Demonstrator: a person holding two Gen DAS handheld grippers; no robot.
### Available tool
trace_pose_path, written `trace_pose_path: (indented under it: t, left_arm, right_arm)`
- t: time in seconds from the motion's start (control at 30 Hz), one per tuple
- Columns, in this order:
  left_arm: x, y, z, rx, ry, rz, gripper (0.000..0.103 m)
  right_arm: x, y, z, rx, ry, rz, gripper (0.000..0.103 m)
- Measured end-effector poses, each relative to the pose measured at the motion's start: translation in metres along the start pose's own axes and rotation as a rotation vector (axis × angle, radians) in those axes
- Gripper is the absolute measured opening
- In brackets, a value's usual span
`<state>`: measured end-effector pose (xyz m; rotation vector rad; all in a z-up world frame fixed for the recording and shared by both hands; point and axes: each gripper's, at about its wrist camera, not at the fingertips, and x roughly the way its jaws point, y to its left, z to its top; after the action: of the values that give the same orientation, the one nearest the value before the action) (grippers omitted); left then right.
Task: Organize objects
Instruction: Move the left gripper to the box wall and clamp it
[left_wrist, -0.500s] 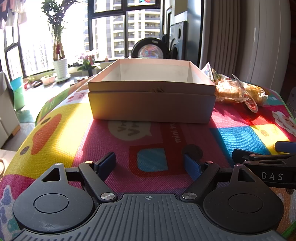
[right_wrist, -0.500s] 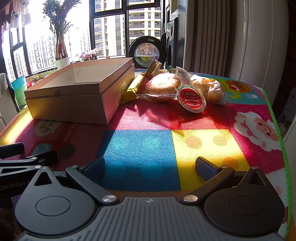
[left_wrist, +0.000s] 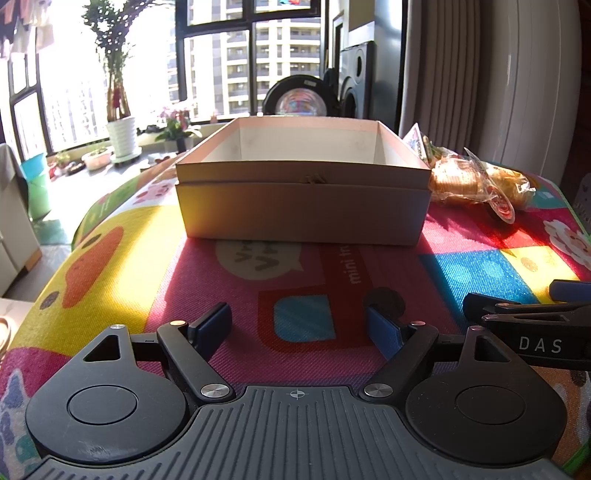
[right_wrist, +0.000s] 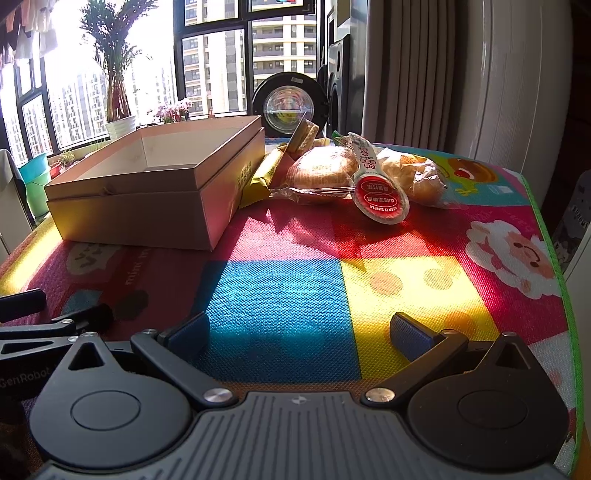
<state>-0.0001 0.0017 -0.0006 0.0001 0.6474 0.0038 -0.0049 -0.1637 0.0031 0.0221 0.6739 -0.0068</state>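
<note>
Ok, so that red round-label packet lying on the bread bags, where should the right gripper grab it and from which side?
Probably by the round red end, which juts toward the right gripper past the bagged bread. Come in low from the near side, open jaws above and below the flat disc. It lies tilted across the bags, so that end overhangs the mat with room around it.

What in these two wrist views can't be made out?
- Box floor: left wrist view, hidden by its near wall; partly visible in right wrist view.
- Items behind the bread packets: right wrist view, a yellow packet and others overlap, count unclear.
- Right gripper: left wrist view, cut by the frame edge.
- Red label small print: unreadable.
</note>
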Motion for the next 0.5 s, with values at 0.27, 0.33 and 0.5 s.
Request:
trace_pose_path:
  t: [0.27,0.33,0.5]
  left_arm:
    - [-0.0003,-0.0003,-0.0001,0.006,0.000,0.007,0.086]
    - [0.0000,-0.0006,0.0001,0.009,0.000,0.009,0.086]
    - [-0.0019,-0.0032,-0.0003,0.017,-0.001,0.021,0.086]
  right_arm:
    - [-0.0011,-0.0032,-0.0007,-0.006,0.000,0.021,0.103]
    - [-0.0010,-0.0039,0.0000,-0.011,0.006,0.030,0.103]
    - [-0.0014,-0.0048,-0.0001,-0.022,0.016,0.041,0.103]
